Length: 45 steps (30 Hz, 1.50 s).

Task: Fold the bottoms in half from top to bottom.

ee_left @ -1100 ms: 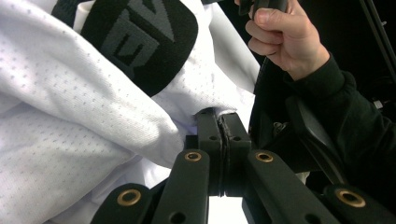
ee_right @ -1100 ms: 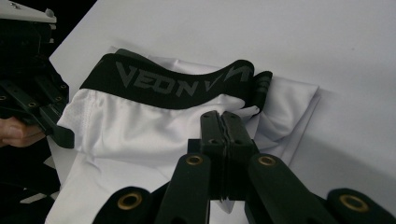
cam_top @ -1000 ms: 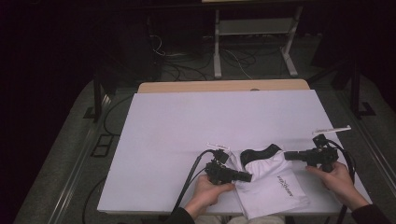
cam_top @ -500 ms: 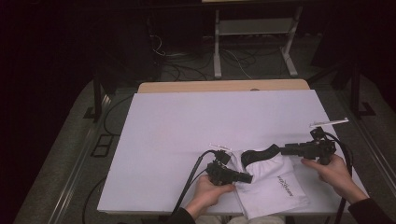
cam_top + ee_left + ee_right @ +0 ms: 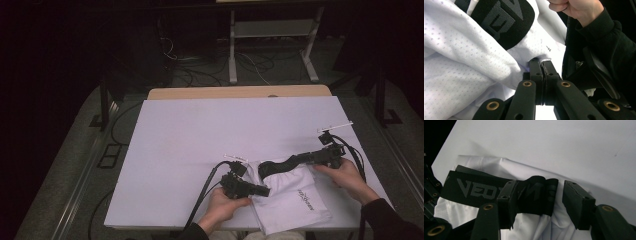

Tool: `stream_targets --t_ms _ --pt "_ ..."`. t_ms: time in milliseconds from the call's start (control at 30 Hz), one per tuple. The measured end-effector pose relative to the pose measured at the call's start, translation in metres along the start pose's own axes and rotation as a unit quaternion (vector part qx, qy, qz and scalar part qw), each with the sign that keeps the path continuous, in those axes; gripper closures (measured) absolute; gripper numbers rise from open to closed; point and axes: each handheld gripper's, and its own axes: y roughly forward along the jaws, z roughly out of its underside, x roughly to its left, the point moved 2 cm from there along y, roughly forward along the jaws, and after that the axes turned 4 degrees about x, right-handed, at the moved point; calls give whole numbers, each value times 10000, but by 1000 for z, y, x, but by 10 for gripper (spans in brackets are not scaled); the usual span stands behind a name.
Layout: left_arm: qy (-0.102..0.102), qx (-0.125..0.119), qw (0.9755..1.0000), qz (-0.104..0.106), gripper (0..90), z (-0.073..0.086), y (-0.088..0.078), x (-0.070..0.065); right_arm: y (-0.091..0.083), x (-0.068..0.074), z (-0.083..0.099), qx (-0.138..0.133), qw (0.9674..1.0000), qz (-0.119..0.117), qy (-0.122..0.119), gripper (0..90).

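left gripper [image 5: 541, 75] pinches the white shorts [image 5: 292, 200]; right gripper [image 5: 537, 195], jaws just opening, has let go of the waistband [image 5: 474, 188]; folding looks unfinished.

Garment [image 5: 469, 62] is white perforated mesh cloth, matt; its waistband [image 5: 486, 190] is black woven elastic with grey knitted-in lettering. Left gripper [image 5: 541, 68] and right gripper [image 5: 537, 195] look like matt black plastic with brass-coloured rivets, and the pads have a slightly rough edge. Table [image 5: 210, 130] has a smooth matt white top, with a bare wood strip at the far edge.
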Motion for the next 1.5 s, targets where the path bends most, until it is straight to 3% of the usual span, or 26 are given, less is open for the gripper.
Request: stream_targets --t_ms 133,233,333,467,567,900,1200,1500 --pt "-17 -1 10000 11 877 0 0 0 4 -2 -1 73 9999 -83 27 456" --pt "-19 -5 10000 13 877 0 0 0 5 0 -3 150 9999 -21 -62 477" --pt "-20 -13 10000 13 876 0 0 0 7 3 -5 262 9994 144 -167 543" --pt "12 -4 10000 -13 875 0 0 0 10 11 -3 383 9973 409 -478 651" --pt "17 -12 10000 -13 874 0 0 0 8 15 -1 402 9964 483 -574 711" --pt "12 -33 10000 -91 862 1 -3 1 0 22 5 164 9949 438 -892 780" --pt "98 15 9998 -143 767 1 -6 1 -16 30 8 -320 9912 213 -1266 781" --pt "338 -133 9983 -452 643 0 -13 -6 -30 39 12 -564 9874 15 -1479 782"
